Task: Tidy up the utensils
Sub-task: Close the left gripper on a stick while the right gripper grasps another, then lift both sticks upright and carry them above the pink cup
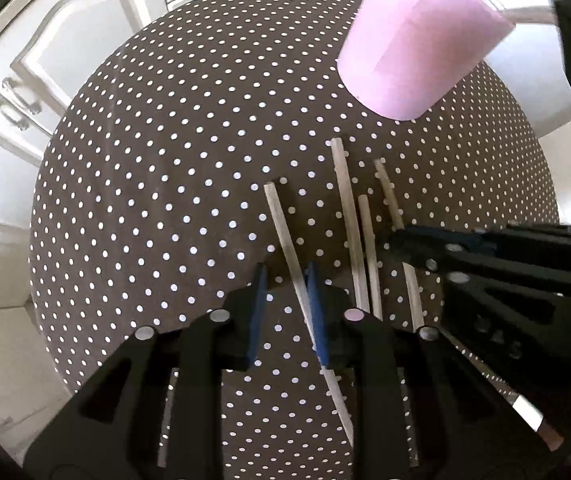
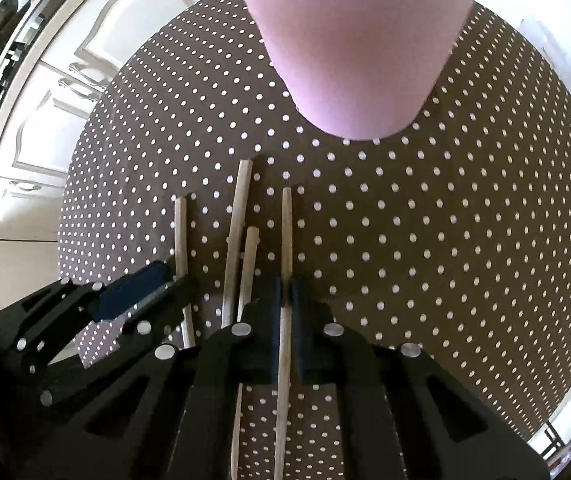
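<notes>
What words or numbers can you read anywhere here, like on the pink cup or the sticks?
There are none to read.
Pink cup: plain, no print showing.
Wooden chopsticks: bare wood, no marks.
Brown tablecloth: only white dots, no letters.
White cabinet doors: no labels.
Black grippers with blue fingers: no readable brand.

Brown table point(image 1: 165, 200) cloth with white dots, pale wooden chopsticks point(image 1: 347, 220), a pink cup point(image 1: 417, 48), white cabinets point(image 1: 65, 40).
</notes>
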The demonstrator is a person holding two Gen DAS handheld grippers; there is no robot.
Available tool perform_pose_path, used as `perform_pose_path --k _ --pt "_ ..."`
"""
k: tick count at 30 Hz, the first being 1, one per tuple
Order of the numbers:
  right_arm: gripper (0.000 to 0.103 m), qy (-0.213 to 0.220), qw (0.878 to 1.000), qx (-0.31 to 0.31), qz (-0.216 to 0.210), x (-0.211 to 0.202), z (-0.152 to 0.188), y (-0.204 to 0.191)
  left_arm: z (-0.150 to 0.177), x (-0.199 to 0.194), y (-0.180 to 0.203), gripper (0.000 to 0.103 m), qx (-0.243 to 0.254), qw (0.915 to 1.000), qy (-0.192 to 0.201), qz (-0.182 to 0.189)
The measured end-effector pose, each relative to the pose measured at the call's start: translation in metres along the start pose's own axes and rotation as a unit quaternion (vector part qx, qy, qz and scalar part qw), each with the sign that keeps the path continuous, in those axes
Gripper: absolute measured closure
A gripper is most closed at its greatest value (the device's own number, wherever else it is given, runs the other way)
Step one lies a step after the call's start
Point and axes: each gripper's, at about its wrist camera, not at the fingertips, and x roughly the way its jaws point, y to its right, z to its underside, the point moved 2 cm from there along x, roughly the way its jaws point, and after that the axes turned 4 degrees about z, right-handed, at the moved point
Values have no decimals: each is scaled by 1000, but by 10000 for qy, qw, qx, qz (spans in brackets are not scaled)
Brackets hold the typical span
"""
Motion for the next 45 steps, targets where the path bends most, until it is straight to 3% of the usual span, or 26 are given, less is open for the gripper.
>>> perform_pose_path --k 5,10,22,36,45 --pt "99 213 9991 164 -334 -16 13 14 5 -4 -9 97 -188 9997 24 173" --pt "99 584 9971 139 -466 -42 22 16 13 -26 -22 98 -399 9973 251 563" --pt "99 1593 9858 85 -523 -114 51 9 30 -131 -28 98 -290 9840 1339 1143" --pt "99 2779 9598 116 -371 -192 95 1 52 -215 -3 98 4 9657 2186 1404" --pt "99 3387 9398 167 -416 -240 94 12 41 -260 12 98 137 9502 2755 1450"
